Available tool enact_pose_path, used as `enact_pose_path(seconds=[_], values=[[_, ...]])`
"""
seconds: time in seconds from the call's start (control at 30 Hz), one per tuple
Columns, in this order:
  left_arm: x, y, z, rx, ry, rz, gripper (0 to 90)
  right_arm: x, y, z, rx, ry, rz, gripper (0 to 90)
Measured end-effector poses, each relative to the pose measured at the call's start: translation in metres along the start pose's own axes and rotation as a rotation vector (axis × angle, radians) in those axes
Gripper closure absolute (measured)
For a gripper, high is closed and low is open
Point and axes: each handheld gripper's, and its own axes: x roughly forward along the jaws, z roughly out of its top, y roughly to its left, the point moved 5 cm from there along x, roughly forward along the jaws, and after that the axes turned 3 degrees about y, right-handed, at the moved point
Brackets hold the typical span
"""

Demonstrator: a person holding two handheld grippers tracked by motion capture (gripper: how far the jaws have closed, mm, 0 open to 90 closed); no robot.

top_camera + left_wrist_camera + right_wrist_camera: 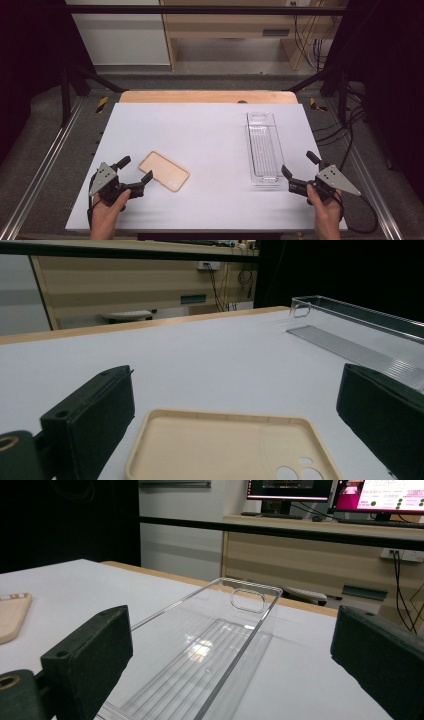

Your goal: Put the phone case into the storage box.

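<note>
A beige phone case point(164, 170) lies flat on the white table point(200, 135), inner side up, left of centre. My left gripper point(135, 170) stands open just left of it, and in the left gripper view the case point(225, 447) lies between the two black jaws without touching them. A long clear plastic tray point(263, 147) lies at the right, running away from me. My right gripper point(300, 165) is open at the tray's near end, and the tray point(210, 665) stretches ahead between its jaws in the right gripper view. Nothing is held.
A wooden strip point(207, 96) borders the table's far edge. Metal rails point(45, 165) run along both sides, with cables point(345, 130) on the floor at the right. A wide bare stretch of table lies between case and tray.
</note>
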Motion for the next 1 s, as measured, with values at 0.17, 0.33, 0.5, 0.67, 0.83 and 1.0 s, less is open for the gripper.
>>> enact_pose_path(seconds=[0.17,0.33,0.5,0.67,0.83,1.0], values=[[0.006,-0.006,0.0,0.017,0.018,-0.013,1.9,-0.001,0.0,0.0,0.0,-0.002,-0.005,3.3],[0.01,-0.014,0.001,0.024,0.026,-0.038,1.9,0.0,0.001,0.0,-0.005,0.003,-0.007,3.1],[0.017,-0.019,-0.002,0.028,0.063,-0.051,2.0,0.0,0.001,0.001,-0.006,0.0,-0.012,3.1],[0.022,-0.017,-0.003,0.018,0.084,-0.063,2.0,0.0,0.001,0.0,-0.007,0.003,-0.013,3.0],[0.038,-0.008,0.0,0.014,0.09,-0.059,2.0,0.0,0.002,0.001,-0.011,0.001,-0.012,3.0],[0.042,-0.007,-0.002,0.001,0.113,-0.052,2.1,-0.001,0.001,0.001,-0.004,-0.001,-0.014,2.9]])
